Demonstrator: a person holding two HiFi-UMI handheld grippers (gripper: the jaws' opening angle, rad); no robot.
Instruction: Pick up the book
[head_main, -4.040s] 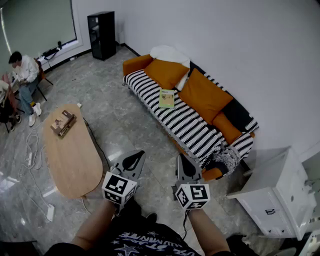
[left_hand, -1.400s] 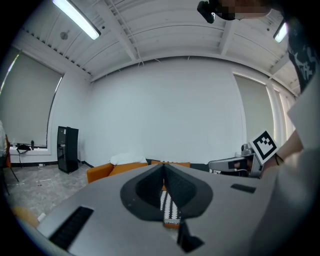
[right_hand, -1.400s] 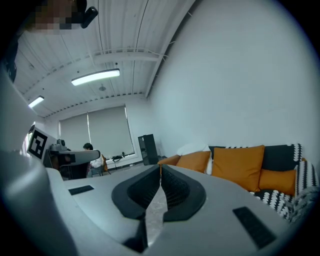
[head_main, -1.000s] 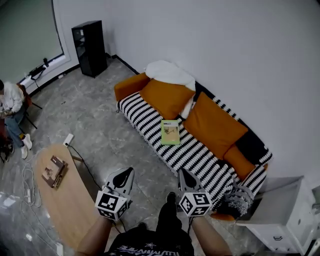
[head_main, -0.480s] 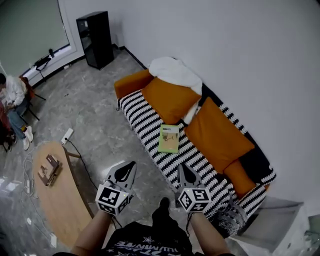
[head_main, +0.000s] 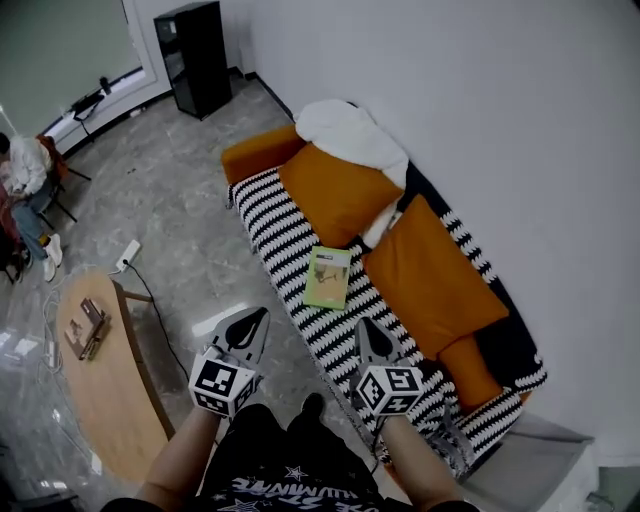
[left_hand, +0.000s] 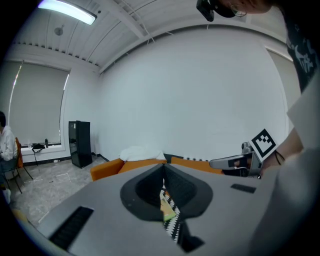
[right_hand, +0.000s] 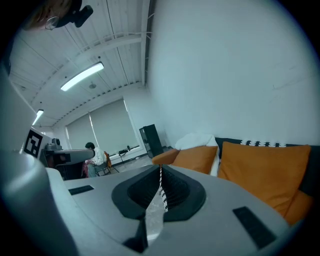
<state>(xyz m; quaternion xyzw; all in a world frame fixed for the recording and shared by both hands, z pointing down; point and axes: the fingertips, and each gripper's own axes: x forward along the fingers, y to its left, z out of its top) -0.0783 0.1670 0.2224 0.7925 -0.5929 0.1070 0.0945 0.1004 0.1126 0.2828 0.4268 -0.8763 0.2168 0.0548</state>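
A thin green book (head_main: 328, 277) lies flat on the black-and-white striped seat of an orange sofa (head_main: 300, 240). A sliver of the book (left_hand: 167, 209) shows through the slit between the left jaws. My left gripper (head_main: 252, 322) hangs over the floor in front of the sofa, jaws together, nothing in them. My right gripper (head_main: 368, 335) hovers at the seat's front edge, below and to the right of the book, also shut and empty. Both point toward the sofa. In the right gripper view the jaws (right_hand: 160, 175) meet, with orange cushions (right_hand: 260, 165) beyond.
Two big orange cushions (head_main: 335, 190) and a white blanket (head_main: 345, 130) line the sofa back. An oval wooden table (head_main: 100, 390) with a small object stands at the left, a cable and power strip (head_main: 125, 255) on the floor beside it. A black cabinet (head_main: 195, 55) and a seated person (head_main: 25, 185) are far left.
The view has closed in on the sofa: the book sits lower and nearer both grippers, and the right gripper now reaches the seat's front edge. Both stay shut.
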